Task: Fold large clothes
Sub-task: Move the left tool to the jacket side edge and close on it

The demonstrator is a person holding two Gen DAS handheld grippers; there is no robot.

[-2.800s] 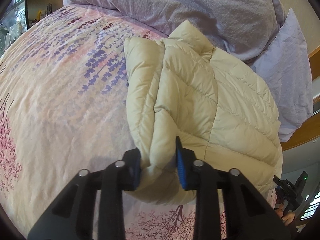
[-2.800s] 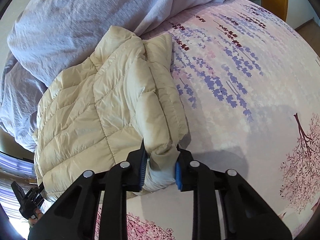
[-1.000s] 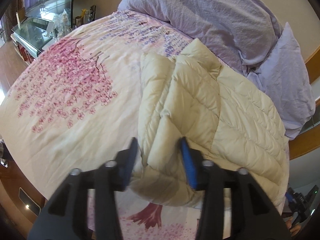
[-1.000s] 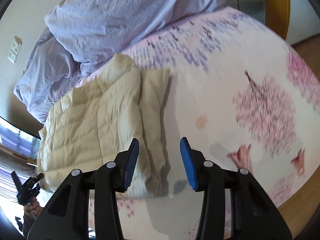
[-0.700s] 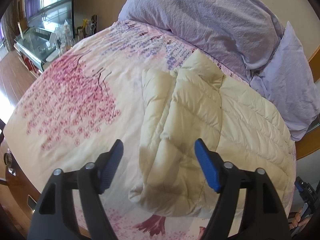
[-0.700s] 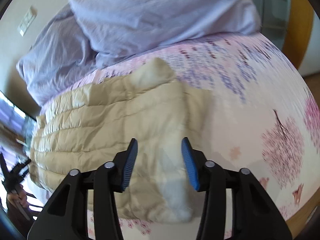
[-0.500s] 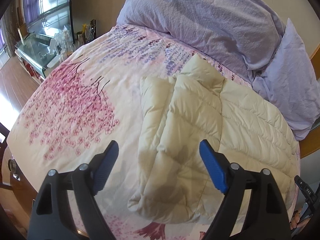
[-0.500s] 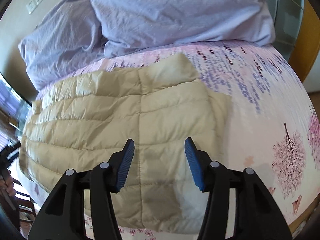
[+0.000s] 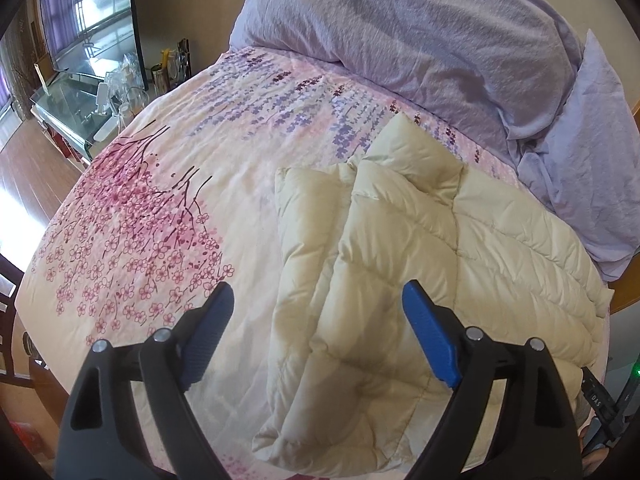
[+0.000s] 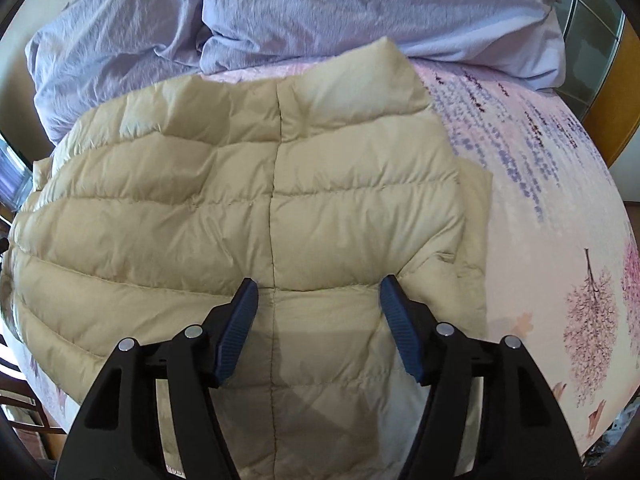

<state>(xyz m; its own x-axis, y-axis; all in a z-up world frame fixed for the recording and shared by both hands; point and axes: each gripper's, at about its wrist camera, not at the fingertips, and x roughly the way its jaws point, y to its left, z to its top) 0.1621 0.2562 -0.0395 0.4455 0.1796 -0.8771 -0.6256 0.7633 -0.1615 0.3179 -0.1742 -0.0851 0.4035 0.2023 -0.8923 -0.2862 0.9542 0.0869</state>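
I find the jacket lying folded on the bed, its collar end toward the duvet and the pillow. One sleeve is folded in along the side nearer the bare bedspread. My left gripper hangs above the jacket's lower edge, jaws well apart after just opening, nothing touching the pads. My right gripper hangs over the jacket's back seam, jaws likewise spread and just opened, pads clear of the fabric.
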